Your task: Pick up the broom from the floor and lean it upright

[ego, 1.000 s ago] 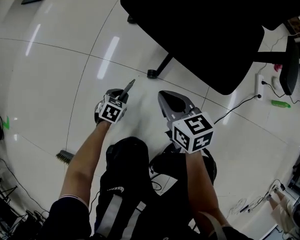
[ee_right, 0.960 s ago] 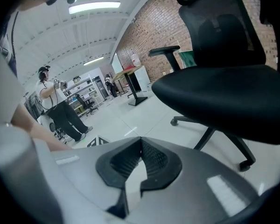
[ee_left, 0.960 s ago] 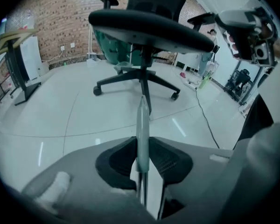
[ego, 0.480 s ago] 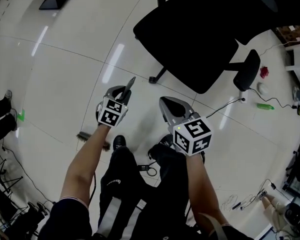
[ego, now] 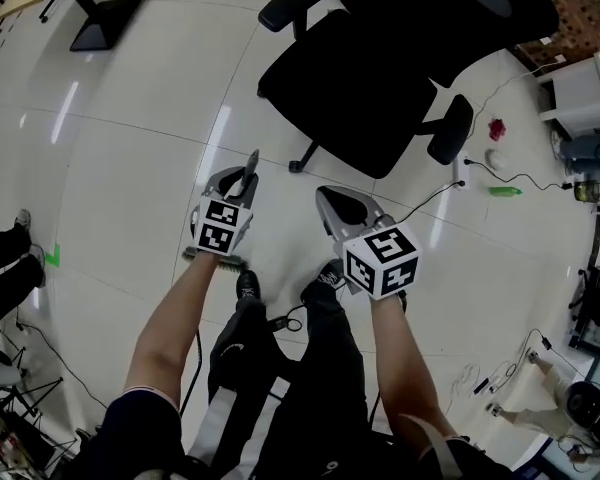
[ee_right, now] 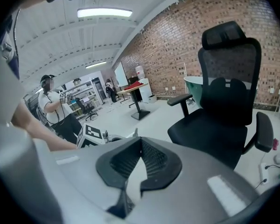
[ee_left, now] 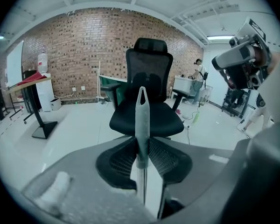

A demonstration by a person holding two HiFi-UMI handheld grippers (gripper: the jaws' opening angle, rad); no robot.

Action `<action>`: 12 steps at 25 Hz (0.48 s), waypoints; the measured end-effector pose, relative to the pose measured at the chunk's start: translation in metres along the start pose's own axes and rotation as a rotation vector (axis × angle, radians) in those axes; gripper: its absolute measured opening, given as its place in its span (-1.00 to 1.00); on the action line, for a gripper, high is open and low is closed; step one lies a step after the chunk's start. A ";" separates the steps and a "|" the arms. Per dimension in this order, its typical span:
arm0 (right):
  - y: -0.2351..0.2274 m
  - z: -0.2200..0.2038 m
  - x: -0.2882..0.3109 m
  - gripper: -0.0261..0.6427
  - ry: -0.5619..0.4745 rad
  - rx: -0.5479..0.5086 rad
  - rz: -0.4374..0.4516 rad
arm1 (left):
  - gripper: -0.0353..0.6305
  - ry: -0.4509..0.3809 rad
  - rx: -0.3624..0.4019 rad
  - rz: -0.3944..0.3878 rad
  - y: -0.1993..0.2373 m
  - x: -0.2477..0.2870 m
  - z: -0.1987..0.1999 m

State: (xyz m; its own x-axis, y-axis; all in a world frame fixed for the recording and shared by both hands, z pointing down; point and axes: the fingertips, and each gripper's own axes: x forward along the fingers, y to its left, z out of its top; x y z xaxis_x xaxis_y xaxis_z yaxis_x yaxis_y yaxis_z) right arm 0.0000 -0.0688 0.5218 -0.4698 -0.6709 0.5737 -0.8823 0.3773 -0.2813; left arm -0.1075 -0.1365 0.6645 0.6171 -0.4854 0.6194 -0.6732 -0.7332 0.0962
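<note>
Left gripper clamps the broom just below its handle tip, long axis slanting, tip toward the office chair, bristle head low on the side away from the chair; right gripper beside it, jaws together, empty.

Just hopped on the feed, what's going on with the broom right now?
A person holds a tool in each hand. The left tool is clamped on the broom's grey handle, whose tip points up toward the black office chair. The brush head shows below that hand, near the person's shoes. The right tool is shut on nothing. The broom isn't leaning against anything yet.
</note>
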 end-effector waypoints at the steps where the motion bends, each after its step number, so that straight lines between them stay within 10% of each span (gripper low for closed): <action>1: 0.005 0.006 -0.003 -0.91 -0.007 0.000 -0.013 | -0.64 -0.009 0.004 -0.007 0.000 -0.006 0.006; 12: 0.007 0.038 -0.032 -0.91 -0.091 0.024 -0.109 | -0.63 -0.054 -0.013 -0.016 -0.007 -0.013 0.061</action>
State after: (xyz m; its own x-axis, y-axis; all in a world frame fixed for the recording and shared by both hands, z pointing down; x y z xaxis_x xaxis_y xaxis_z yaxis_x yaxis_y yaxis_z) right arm 0.0076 -0.0690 0.4722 -0.3710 -0.7626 0.5300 -0.9281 0.2845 -0.2403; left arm -0.0860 -0.1536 0.6085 0.6484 -0.4992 0.5747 -0.6684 -0.7348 0.1159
